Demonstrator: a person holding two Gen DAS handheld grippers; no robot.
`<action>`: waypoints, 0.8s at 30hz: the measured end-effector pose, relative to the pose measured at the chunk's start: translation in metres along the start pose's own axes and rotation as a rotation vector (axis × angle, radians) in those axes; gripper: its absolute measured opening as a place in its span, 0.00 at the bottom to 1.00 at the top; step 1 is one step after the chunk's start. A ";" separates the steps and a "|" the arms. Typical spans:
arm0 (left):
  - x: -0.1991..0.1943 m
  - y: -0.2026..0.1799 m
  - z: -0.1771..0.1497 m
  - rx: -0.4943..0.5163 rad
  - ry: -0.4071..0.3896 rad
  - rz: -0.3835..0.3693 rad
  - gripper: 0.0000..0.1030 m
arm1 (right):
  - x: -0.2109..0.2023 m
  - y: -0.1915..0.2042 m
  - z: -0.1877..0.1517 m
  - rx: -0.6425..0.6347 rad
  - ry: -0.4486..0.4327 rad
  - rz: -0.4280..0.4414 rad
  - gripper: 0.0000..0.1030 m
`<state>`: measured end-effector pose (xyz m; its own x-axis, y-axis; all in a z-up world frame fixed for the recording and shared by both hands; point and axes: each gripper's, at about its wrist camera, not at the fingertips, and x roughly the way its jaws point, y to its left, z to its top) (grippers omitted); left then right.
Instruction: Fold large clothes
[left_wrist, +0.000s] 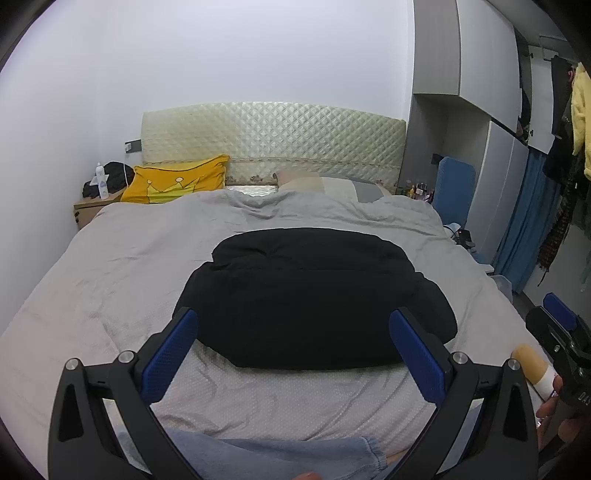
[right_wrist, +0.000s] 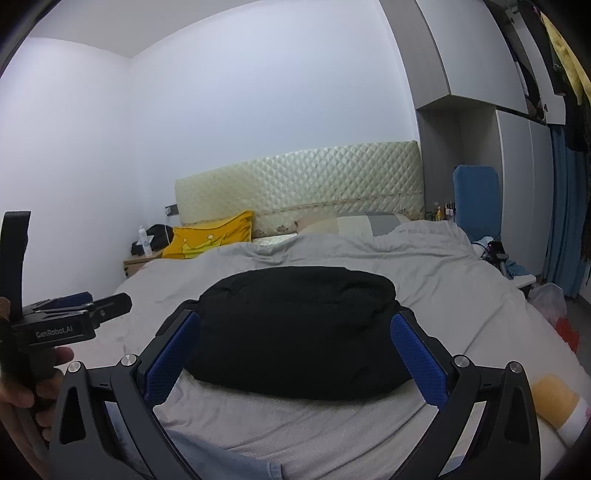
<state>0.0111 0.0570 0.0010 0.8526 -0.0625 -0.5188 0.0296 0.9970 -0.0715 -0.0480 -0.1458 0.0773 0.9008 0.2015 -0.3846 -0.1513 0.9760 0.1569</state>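
Observation:
A black garment lies folded in a thick bundle in the middle of the bed; it also shows in the right wrist view. My left gripper is open and empty, held above the bed's near edge, its blue pads either side of the bundle's near end without touching it. My right gripper is also open and empty, in the same pose just short of the bundle. Each gripper appears at the edge of the other's view, the right one and the left one.
The grey bedsheet covers the bed. A yellow pillow and a headboard are at the far end. A nightstand with a bottle stands far left. A yellow-white object lies near right. Light blue fabric lies at the near edge.

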 end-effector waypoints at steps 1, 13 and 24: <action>0.000 0.000 0.000 0.002 0.000 0.004 1.00 | 0.001 0.000 0.000 -0.001 0.000 0.000 1.00; 0.004 0.001 -0.002 0.005 0.016 0.027 1.00 | 0.001 0.002 -0.001 -0.001 0.011 -0.028 1.00; -0.002 0.004 -0.001 -0.001 0.005 0.026 1.00 | 0.001 0.003 -0.002 0.009 0.019 -0.029 1.00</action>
<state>0.0093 0.0609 0.0009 0.8504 -0.0372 -0.5248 0.0074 0.9983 -0.0586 -0.0481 -0.1421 0.0757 0.8968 0.1750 -0.4064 -0.1218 0.9806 0.1535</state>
